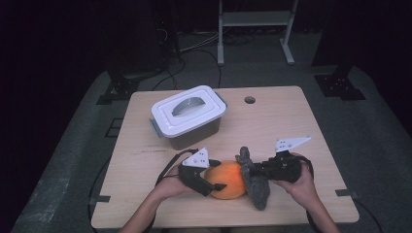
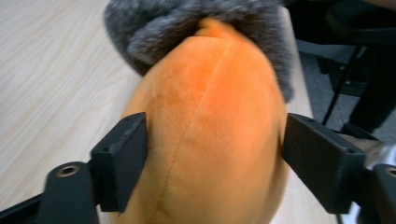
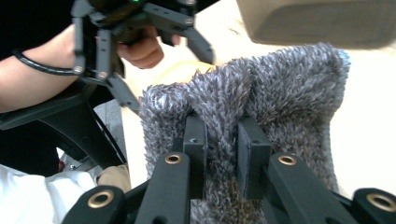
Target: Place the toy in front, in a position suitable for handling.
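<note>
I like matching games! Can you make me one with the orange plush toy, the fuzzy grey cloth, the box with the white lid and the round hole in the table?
Things:
1. orange plush
2. grey furry cloth
3. lidded box
4. table hole

Places or states:
A. far edge of the table
B. pinched by the right gripper
C. closed, behind the plush
D. between the left gripper jaws

Pairs: 1-D, 2-B, 3-C, 4-A

Box point(image 1: 188, 116): on the table point(image 1: 291, 121), behind the toy.
Plush toy point(image 1: 227, 178): near the front edge, between the two grippers.
Fur part point(image 1: 255, 180): touching the toy's right side.
</note>
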